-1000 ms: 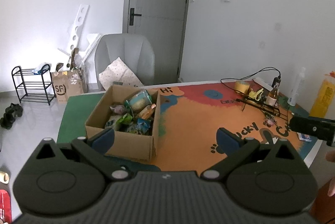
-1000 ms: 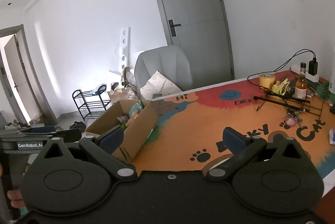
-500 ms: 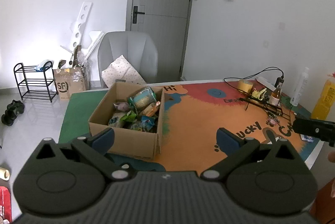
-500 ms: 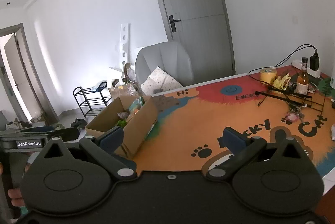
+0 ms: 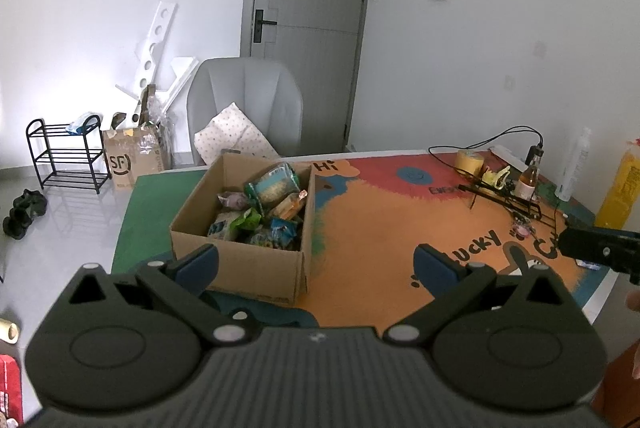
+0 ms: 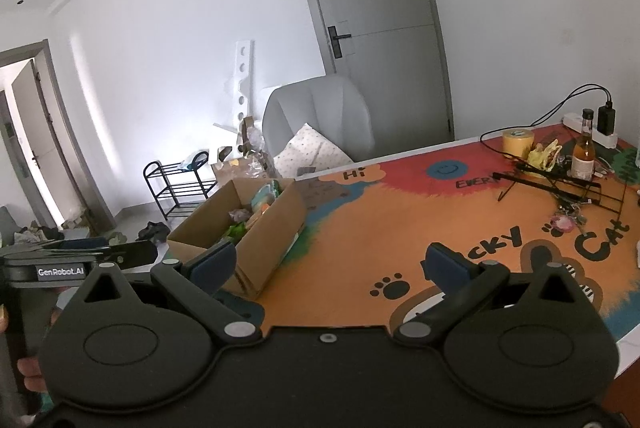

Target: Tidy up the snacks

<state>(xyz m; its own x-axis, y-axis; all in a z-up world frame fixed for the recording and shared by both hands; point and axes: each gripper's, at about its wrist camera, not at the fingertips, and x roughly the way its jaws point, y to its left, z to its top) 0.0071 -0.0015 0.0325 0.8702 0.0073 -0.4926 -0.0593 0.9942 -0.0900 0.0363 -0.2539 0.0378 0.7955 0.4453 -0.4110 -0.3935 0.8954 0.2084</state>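
An open cardboard box [image 5: 244, 264] stands on the left part of the colourful table mat [image 5: 380, 228]. Several snack packets [image 5: 264, 208] lie heaped inside it. The right wrist view shows the same box [image 6: 272, 228] from its right side. My left gripper [image 5: 316, 264] is open, held above the table's near edge, with its left finger in front of the box. My right gripper [image 6: 332, 262] is open too, nothing between its fingers, over the mat to the right of the box. Each gripper appears at the edge of the other's view.
At the mat's far right stand a black wire rack [image 5: 508, 196], a tape roll [image 5: 470, 160], a small bottle [image 5: 528, 180], cables and a yellow bag [image 5: 620, 192]. A grey chair [image 5: 248, 100] with a cushion stands behind the table. Boxes and a shoe rack [image 5: 64, 156] sit on the floor.
Both grippers have pulled back and risen a little, so the box and table look smaller and further off. Both stay open.
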